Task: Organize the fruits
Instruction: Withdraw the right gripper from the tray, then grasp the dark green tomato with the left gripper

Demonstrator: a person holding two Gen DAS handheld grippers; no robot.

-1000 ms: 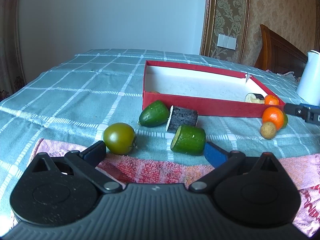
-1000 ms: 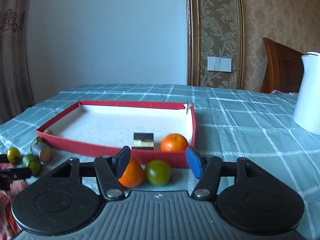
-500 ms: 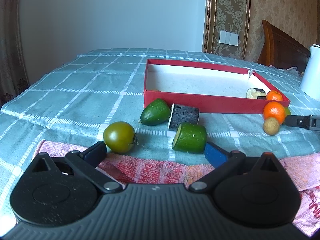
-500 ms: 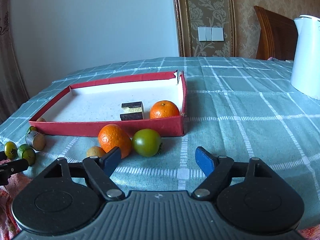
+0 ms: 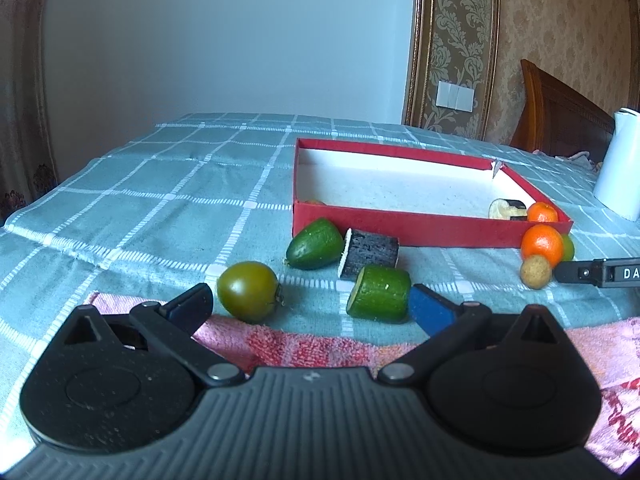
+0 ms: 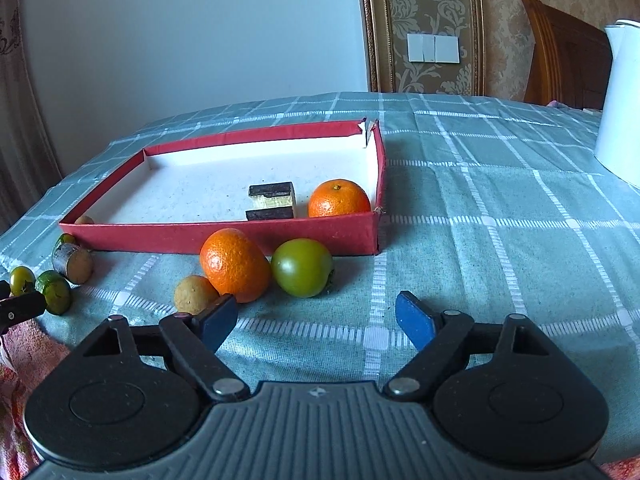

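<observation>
A red box (image 5: 420, 232) with a white floor lies on the checked cloth; it also shows in the right wrist view (image 6: 224, 236). Inside are an orange (image 6: 339, 199) and a dark cut piece (image 6: 272, 201). My left gripper (image 5: 310, 306) is open and empty, just behind a green tomato (image 5: 248, 291) and a cucumber piece (image 5: 379, 293). Beyond lie a cucumber end (image 5: 315, 243) and a dark cut piece (image 5: 370, 252). My right gripper (image 6: 318, 320) is open and empty, behind an orange (image 6: 234, 264), a green tomato (image 6: 302, 267) and a small brown fruit (image 6: 195, 294).
A white kettle (image 6: 622, 100) stands at the right on the cloth. A pink towel (image 5: 320, 348) lies under my left gripper. A wooden chair back (image 6: 564, 56) stands behind the table. The right gripper's finger shows in the left wrist view (image 5: 600, 273).
My right gripper has pulled back from the orange and green tomato and opened wider; both fruits now lie in front of its fingers. The left gripper has barely moved.
</observation>
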